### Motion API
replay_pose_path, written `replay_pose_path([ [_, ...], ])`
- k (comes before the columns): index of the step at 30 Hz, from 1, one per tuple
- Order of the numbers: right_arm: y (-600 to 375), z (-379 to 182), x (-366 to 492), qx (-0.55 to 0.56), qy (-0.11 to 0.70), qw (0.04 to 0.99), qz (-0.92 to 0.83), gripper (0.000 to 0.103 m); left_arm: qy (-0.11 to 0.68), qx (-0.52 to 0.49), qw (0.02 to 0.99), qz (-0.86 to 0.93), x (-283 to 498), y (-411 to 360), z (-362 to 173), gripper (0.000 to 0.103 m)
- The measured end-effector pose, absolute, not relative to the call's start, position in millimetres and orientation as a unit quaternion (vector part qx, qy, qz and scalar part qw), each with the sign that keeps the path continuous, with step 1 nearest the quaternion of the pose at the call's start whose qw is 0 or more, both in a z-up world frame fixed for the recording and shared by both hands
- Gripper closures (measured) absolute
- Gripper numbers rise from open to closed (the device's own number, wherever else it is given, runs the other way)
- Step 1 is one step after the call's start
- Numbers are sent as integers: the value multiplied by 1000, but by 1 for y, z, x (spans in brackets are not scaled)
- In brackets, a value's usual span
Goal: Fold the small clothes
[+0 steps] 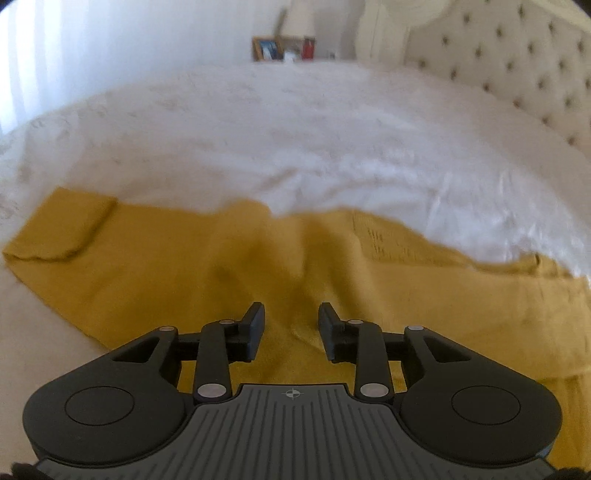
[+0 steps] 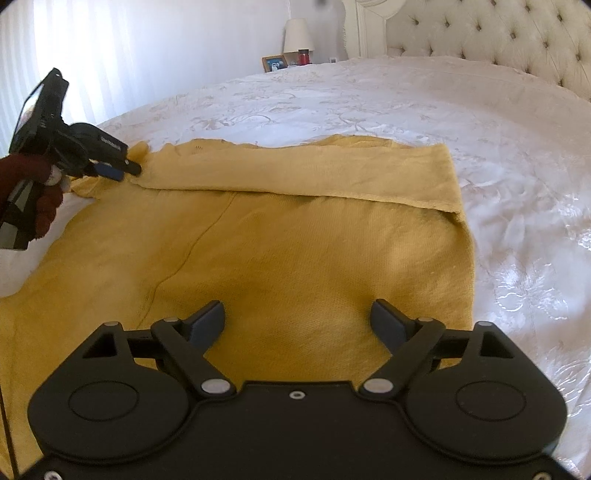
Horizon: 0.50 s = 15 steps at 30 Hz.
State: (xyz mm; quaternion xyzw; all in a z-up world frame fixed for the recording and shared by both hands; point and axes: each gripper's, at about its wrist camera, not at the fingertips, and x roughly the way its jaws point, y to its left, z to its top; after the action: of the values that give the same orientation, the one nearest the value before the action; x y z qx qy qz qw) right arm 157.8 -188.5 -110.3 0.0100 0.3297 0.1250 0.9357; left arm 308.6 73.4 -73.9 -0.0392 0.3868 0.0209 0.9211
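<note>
The left gripper (image 1: 291, 317) points forward and steeply down over the yellow garment (image 1: 184, 266). Its jaws stand a little apart with nothing between them; only cloth shows in the gap below, and whether the tips touch it cannot be told. In the right wrist view the same left gripper (image 2: 125, 170) comes in from the left edge, held by a hand in a dark red glove (image 2: 33, 184), with its tips at the far left corner of the garment, at the bunched end of the folded strip.

The right gripper (image 2: 297, 319) hovers low over the near middle of the yellow garment (image 2: 280, 251), also tilted down. Its jaws are spread wide and empty, with flat cloth visible between the fingers (image 2: 208, 319).

The garment lies spread on the bed (image 2: 480, 122), on a white embroidered cover. In the right wrist view its long axis runs left to right. A strip along the far edge is folded over toward the camera, forming a band that crosses the full width and ends in a square corner on the right. A seam line runs diagonally across the left half. In the left wrist view, which is blurred, a folded-over flap sits at the garment's far left end.

A tufted headboard (image 2: 517, 44) stands at the upper right, and a lamp (image 2: 298, 35) and picture frame (image 2: 275, 62) sit beyond the bed.
</note>
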Motion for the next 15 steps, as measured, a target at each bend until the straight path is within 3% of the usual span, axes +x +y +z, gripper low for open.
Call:
replay_pose_path([
  [4, -189, -111, 158, 12, 330, 936, 126, 15, 386, -27, 922, 22, 310, 66, -79, 74],
  [6, -189, -111, 158, 11, 330, 936, 126, 15, 374, -29, 927, 9, 306, 63, -77, 89],
  [8, -189, -111, 158, 11, 330, 936, 126, 14, 357, -20, 934, -5, 298, 58, -73, 94],
  [15, -186, -113, 157, 7, 329, 935, 128, 11, 362, -47, 931, 4, 283, 70, -72, 97],
])
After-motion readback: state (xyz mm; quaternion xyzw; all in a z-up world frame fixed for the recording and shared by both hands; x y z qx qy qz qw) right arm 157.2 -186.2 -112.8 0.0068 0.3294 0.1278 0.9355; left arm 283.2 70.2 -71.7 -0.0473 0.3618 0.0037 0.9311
